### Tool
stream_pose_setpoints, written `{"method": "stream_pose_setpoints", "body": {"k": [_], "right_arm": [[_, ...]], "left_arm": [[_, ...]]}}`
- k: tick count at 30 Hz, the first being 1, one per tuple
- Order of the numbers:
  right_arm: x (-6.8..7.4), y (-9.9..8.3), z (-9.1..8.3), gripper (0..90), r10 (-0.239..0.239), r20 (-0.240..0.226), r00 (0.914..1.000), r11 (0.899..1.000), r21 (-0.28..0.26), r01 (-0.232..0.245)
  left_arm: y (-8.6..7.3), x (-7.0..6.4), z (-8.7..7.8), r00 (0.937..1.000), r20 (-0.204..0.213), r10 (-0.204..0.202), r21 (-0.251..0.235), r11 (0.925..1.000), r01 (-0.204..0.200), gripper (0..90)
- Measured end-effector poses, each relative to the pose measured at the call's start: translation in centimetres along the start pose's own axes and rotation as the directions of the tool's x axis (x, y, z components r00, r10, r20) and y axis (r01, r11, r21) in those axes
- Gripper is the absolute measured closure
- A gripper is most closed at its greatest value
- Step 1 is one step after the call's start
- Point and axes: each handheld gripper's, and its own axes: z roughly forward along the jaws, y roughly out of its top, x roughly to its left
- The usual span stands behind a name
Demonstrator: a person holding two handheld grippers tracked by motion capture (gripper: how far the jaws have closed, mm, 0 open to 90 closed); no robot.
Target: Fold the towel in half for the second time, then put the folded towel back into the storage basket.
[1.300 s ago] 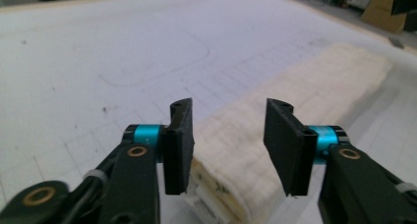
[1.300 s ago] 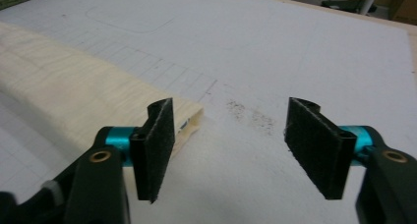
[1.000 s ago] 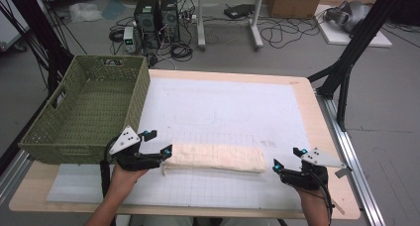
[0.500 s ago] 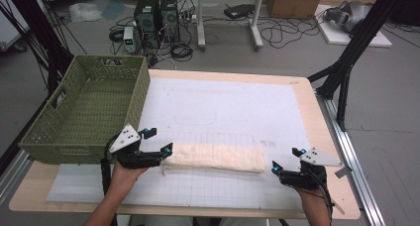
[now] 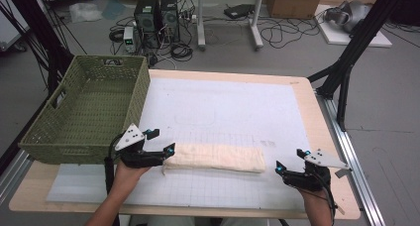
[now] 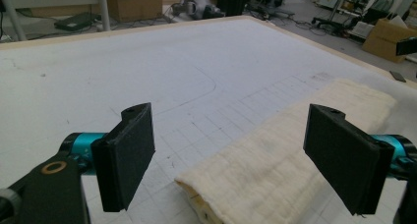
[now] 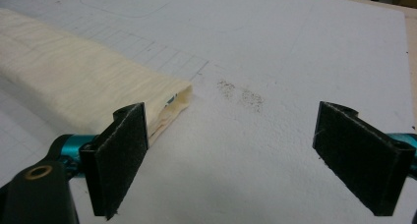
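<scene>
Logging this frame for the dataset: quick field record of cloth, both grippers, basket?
cloth: folded cream cloth, long strip lying flat on the white mat
left gripper: open, at the cloth's left end, jaws either side of it
right gripper: open, just off the cloth's right end, not touching
basket: green woven basket at the table's left edge, nothing visible inside

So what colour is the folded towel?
Cream, off-white; the folded towel shows best in the left gripper view.

L hand-held gripper [image 5: 159, 143] agape, R hand-held gripper [image 5: 290, 161] agape
</scene>
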Motion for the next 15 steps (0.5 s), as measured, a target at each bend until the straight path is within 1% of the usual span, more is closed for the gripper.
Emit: {"method": "stream_pose_setpoints", "body": {"k": [2, 8, 12, 15], "right_arm": [[-0.02, 0.03, -0.03, 12.8, 0.006, 0.002, 1.0, 1.0, -0.002, -0.006], [0.08, 0.28, 0.15, 12.8, 0.001, 0.012, 0.9999, 1.0, -0.008, -0.001], [0.07, 0.2, 0.2, 12.8, -0.001, 0.01, 1.0, 1.0, -0.005, 0.001], [-0.01, 0.07, 0.11, 12.8, 0.005, 0.011, 0.9999, 1.0, -0.003, -0.004]], "left_arm": [[-0.06, 0.03, 0.03, 1.0, 0.002, -0.005, 0.004, 1.0, 0.005, 19.8], [-0.07, 0.25, -0.22, 0.9998, -0.004, -0.017, -0.003, 0.9998, 0.017, 19.9], [-0.14, 0.27, -0.02, 0.9998, -0.001, -0.022, 0.009, 0.9997, 0.022, 19.9], [-0.2, 0.2, 0.06, 0.9999, 0.0, -0.017, 0.017, 0.9997, 0.017, 19.9]]}}
